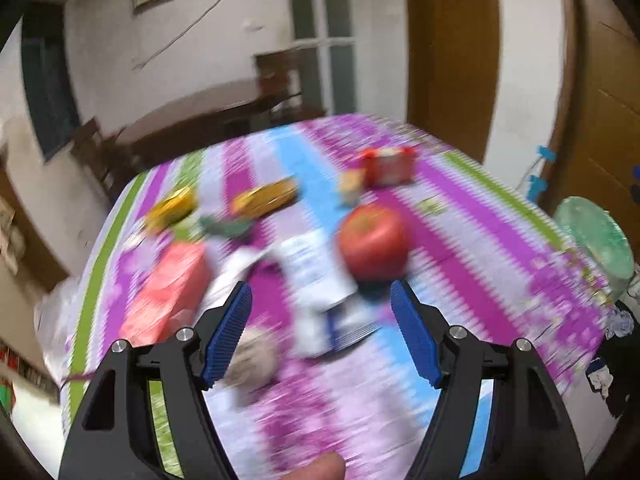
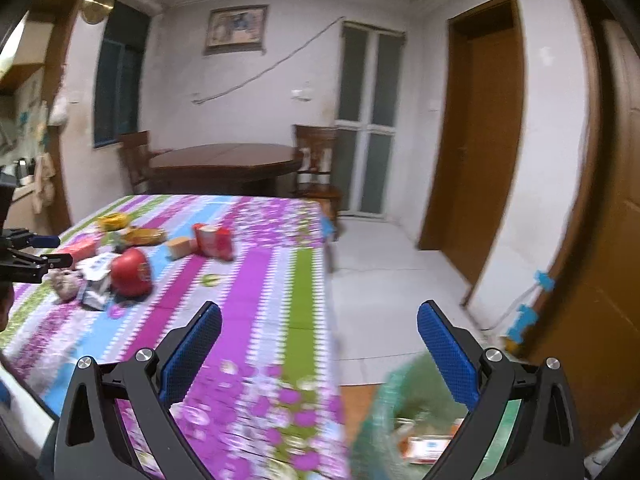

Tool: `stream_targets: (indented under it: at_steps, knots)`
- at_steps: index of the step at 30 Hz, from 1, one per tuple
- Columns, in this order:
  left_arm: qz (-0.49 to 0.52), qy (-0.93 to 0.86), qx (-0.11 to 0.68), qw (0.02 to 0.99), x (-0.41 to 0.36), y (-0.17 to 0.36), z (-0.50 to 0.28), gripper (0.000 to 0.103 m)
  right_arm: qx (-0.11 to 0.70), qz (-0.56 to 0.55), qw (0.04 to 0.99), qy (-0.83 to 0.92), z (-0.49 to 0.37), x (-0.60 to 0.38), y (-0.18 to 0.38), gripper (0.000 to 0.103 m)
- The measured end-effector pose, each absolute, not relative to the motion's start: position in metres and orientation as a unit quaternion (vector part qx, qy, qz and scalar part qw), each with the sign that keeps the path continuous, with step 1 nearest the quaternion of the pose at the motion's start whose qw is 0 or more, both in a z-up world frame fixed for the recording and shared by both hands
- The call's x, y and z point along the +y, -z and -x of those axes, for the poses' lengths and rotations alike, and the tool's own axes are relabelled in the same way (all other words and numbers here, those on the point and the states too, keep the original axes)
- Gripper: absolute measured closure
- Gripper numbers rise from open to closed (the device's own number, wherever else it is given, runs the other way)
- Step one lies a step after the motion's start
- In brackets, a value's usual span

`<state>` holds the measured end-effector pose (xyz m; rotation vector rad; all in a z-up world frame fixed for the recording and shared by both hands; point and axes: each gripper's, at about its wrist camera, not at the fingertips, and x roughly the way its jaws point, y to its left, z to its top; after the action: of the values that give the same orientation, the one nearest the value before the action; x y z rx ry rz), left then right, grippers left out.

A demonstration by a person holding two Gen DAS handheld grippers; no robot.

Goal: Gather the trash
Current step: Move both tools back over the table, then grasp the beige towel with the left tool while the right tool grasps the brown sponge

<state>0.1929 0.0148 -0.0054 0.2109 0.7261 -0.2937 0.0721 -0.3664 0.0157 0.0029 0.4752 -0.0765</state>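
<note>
1. The left gripper (image 1: 320,304) hangs over the striped table (image 1: 460,216), jaws apart and empty, above a crumpled white wrapper (image 1: 316,276).
2. An apple (image 1: 374,242) sits just right of the wrapper.
3. The right gripper (image 2: 320,332) is wide open and empty, beside the table edge above a green bin (image 2: 384,412) with trash inside.

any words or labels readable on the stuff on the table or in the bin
None can be read.
White packet: blue print, blurred.
Red packet: pale label, blurred.
Pink box: no legible print.
Apple: small mark, too blurred.
Wrapper in the green bin: blue mark, too small.
</note>
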Motion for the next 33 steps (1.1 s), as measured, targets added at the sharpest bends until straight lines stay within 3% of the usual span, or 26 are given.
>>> stream_targets:
  at_steps: [4,15,17,19,22,29,33]
  knots:
    - [-0.093,0.137,0.395,0.904,0.061,0.028,-0.205,0.03,0.245,0.003,0.969,-0.006,-0.102,-0.332,-0.007,0.005]
    - [-0.078,0.168,0.444,0.877,0.076,0.073,-0.234,0.03,0.278,0.002,0.955,-0.105,-0.172,-0.257,0.01,0.005]
    - [-0.078,0.176,0.444,0.875,0.072,0.077,-0.238,0.034,0.284,-0.003,0.951,-0.121,-0.185,-0.245,0.012,0.005]
    - [-0.086,0.177,0.447,0.873,0.068,0.083,-0.241,0.049,0.288,-0.01,0.947,-0.144,-0.199,-0.233,0.013,0.005]
    - [-0.088,0.183,0.441,0.874,0.065,0.085,-0.239,0.058,0.294,-0.006,0.942,-0.163,-0.219,-0.217,0.012,0.005]
    - [-0.059,0.173,0.426,0.886,0.074,0.082,-0.243,0.063,0.326,-0.007,0.923,-0.203,-0.283,-0.188,0.015,0.007]
    - [-0.039,0.166,0.436,0.883,0.08,0.084,-0.25,0.063,0.386,-0.057,0.899,-0.197,-0.34,-0.185,0.034,0.024]
